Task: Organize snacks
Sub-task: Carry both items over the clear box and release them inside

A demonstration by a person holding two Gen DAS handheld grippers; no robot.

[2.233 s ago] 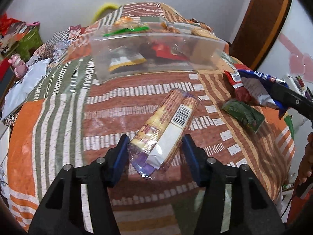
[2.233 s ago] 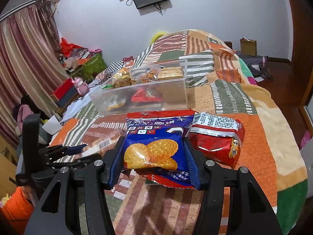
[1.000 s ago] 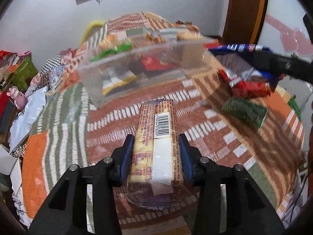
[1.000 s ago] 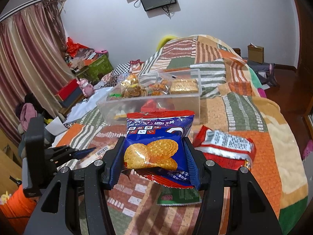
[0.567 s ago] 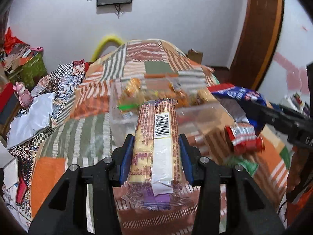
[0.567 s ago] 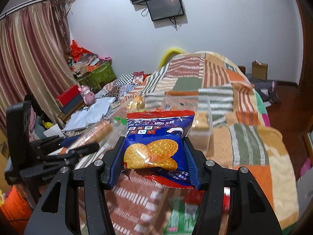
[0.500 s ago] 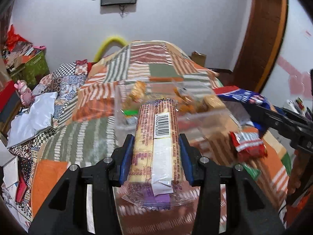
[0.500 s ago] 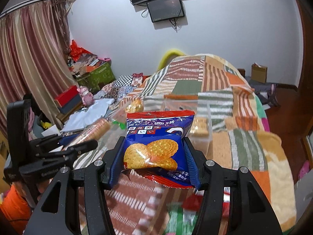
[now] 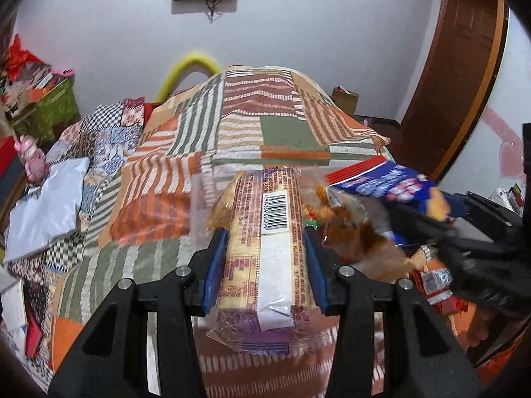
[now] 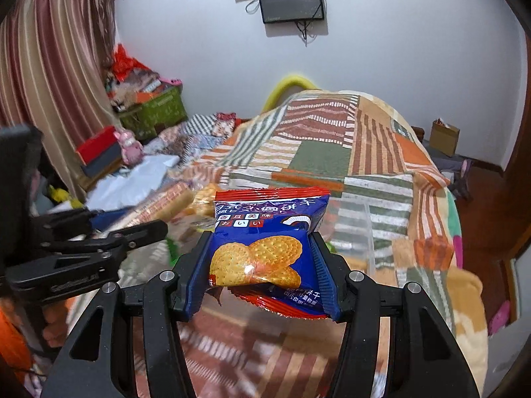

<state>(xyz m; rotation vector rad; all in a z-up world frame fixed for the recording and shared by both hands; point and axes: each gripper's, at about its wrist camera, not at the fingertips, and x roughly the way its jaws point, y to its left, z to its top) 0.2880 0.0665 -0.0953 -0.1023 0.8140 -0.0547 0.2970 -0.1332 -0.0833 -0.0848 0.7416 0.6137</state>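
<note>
tongs first: my left tongs (image 9: 265,265) clamp a long biscuit roll (image 9: 265,252) by its sides; my right tongs (image 10: 262,272) pinch a blue cracker packet (image 10: 265,252). both snacks hang over the clear plastic bin (image 10: 355,232), which sits on the patchwork bed (image 9: 272,112), other snack bags (image 9: 434,282) lying beside it.

Your left gripper (image 9: 265,265), black with blue pads, shows you a tan biscuit roll (image 9: 265,248) printed in red-brown, with a white panel and purple end. Your right gripper (image 10: 262,275) frames a navy cracker packet (image 10: 265,248) edged red, picturing golden crackers. Beyond both, the patchwork quilt (image 9: 259,112) runs in orange, olive, rust and cream stripes.
</note>
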